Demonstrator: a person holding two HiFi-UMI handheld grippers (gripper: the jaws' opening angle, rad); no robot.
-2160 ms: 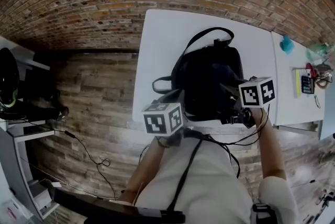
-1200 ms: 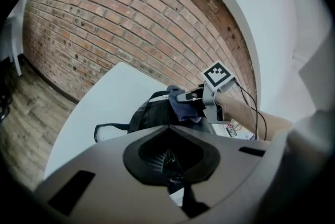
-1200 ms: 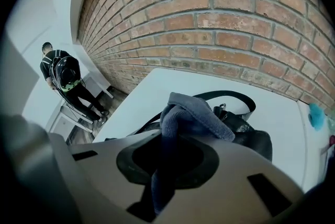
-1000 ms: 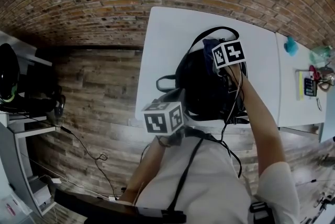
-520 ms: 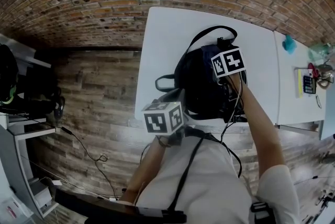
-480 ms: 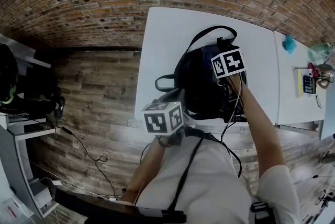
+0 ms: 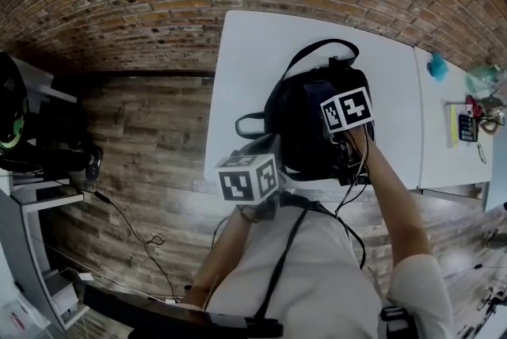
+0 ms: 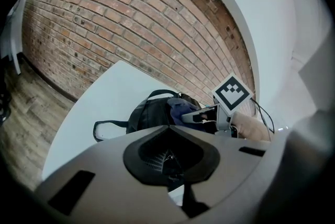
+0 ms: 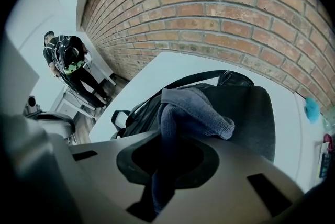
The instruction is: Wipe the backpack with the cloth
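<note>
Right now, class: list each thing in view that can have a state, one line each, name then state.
right claw: shut on the cloth.
left claw: shut, empty, held at the near edge of the white table.
cloth: bunched, over the backpack.
backpack: lying flat on the white table.

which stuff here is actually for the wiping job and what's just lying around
In use: backpack, cloth clamped in the right gripper, white table beneath.
Lying about: teal object, other clutter on the neighbouring table, floor cables.
</note>
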